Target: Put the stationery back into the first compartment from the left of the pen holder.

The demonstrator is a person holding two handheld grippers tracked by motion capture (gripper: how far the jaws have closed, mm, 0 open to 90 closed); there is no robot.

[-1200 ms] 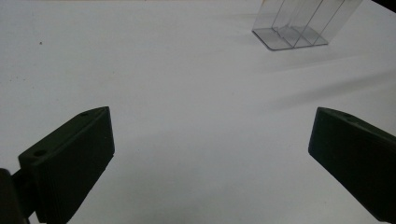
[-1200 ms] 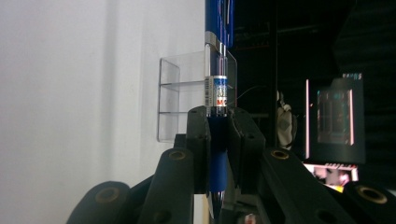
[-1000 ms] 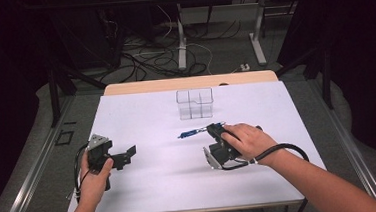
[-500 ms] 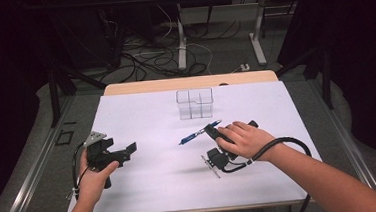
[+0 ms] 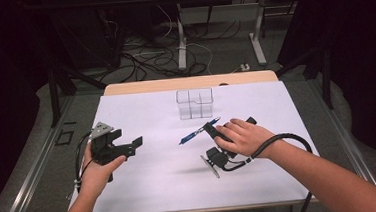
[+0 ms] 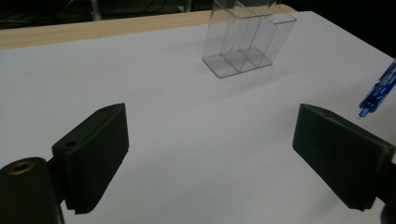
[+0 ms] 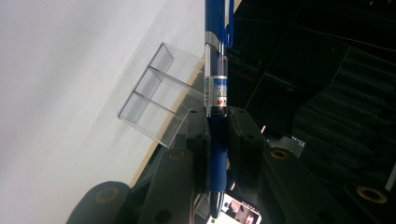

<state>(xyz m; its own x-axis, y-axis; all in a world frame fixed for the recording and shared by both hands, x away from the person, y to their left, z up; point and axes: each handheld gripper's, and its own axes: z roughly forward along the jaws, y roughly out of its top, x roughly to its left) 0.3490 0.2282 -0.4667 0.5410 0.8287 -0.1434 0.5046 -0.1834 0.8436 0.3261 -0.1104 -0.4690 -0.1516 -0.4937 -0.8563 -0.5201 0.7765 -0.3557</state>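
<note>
The right claw [image 5: 211,129] is clamped on a blue pen [image 5: 198,131], its jaws pressing the pen's dark rubber grip from both sides. In the right gripper view the pen [image 7: 215,88] runs lengthwise between the jaws, its clip end reaching out past them and its tip pointing back toward the camera. From the high view the pen is held above the white surface [image 5: 171,187], lying slantwise, with one end low and to the left and the other up by the hand. The right hand [image 5: 246,136] wraps over the gripper, and a black cable loops around the wrist.

Just beyond the pen stands a clear holder [image 5: 194,103] with upright dividers, toward the far edge of the surface. It is empty and is not touching the pen.

The left claw [image 5: 128,144] is held above the near left part of the surface, well apart from the pen. Its jaws have just been closing a little, yet they stand wide with nothing between them, as the left gripper view shows. Past them that view shows the holder [image 6: 247,39] and, at the right edge, one end of the pen [image 6: 380,88].
</note>
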